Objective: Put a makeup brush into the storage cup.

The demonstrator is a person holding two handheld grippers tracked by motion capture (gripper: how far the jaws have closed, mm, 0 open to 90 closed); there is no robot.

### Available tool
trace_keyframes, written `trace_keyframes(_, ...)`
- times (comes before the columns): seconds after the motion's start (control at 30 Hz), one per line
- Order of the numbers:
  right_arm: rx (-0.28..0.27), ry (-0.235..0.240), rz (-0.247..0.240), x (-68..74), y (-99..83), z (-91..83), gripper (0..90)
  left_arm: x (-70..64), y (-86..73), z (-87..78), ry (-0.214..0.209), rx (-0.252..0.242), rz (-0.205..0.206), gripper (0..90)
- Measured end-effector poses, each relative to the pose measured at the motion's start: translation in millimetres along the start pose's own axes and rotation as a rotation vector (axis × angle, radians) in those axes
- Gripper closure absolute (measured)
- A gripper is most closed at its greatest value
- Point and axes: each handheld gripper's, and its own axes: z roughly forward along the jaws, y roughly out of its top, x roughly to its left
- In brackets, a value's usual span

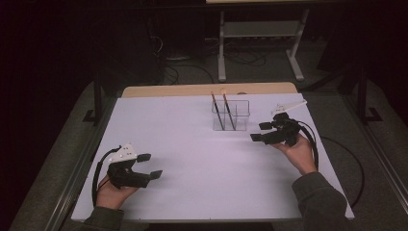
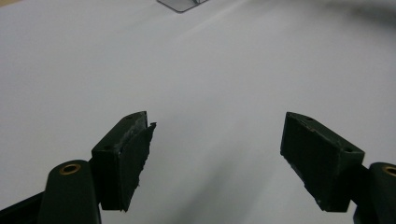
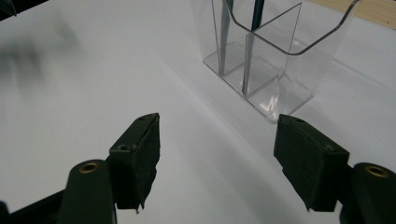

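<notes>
Right tongs (image 1: 260,131) released beside clear holder (image 1: 231,115), left tongs (image 1: 150,166) released, palms upturned

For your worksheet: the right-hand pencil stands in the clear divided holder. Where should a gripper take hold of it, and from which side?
Probably the bare upper shaft of the right-hand pencil, above the rim of the clear holder. It leans in its compartment, and the walls shield its lower part. Come from above and from the right, where the open right gripper is nearest, jaws either side of the shaft, clear of the left pencil.
</notes>
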Motion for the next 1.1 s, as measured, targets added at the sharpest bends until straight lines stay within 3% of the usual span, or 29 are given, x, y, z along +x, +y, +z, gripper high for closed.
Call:
trace_keyframes(0.4, -0.016, -0.011, -0.023, 10.9, -10.1, -5.3, 28.0, -0.9, -0.5, -1.9, 0.002, 0.004, 0.0, 22.4)
trace_keyframes(1.1, -0.012, 0.003, -0.02, 25.9, -31.2, -7.7, 24.7, -3.5, -1.9, 0.6, 0.002, 0.007, -0.006, 22.3)
